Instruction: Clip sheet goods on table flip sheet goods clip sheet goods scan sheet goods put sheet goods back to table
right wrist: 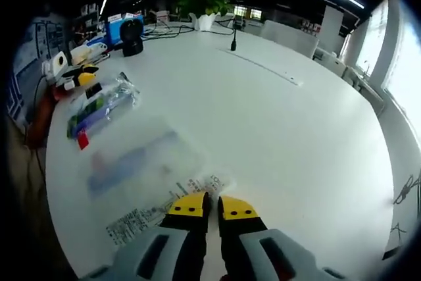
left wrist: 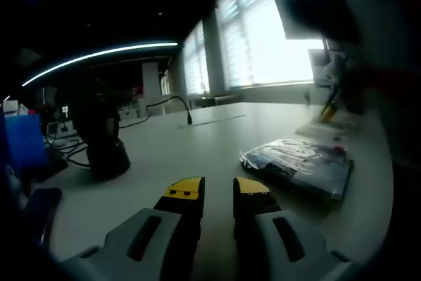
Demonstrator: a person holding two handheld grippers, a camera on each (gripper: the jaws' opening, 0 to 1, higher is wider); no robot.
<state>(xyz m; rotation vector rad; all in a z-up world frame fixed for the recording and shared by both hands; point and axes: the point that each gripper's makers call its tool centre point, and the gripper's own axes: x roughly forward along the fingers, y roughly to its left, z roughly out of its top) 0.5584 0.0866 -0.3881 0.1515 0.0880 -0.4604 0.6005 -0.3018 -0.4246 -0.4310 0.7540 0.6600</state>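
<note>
A flat clear plastic packet [right wrist: 141,162] with a printed label strip lies blurred on the white table [right wrist: 276,116], just ahead of my right gripper [right wrist: 214,207]. The yellow-tipped jaws stand almost together over its labelled near edge and look shut on it. A second packet [right wrist: 102,106] with colourful contents lies further left on the table. In the left gripper view a bagged packet [left wrist: 299,162] rests on the table to the right of my left gripper [left wrist: 219,190]. Its jaws stand apart with nothing between them, low over the tabletop.
A black rounded device [left wrist: 105,143] stands left of the left gripper, with cables and a small gooseneck microphone [left wrist: 189,120] behind it. A dark monitor [left wrist: 316,18] stands by the bright windows. White and yellow items [right wrist: 69,70], a blue box [right wrist: 122,27] and a plant [right wrist: 204,4] line the table's far side.
</note>
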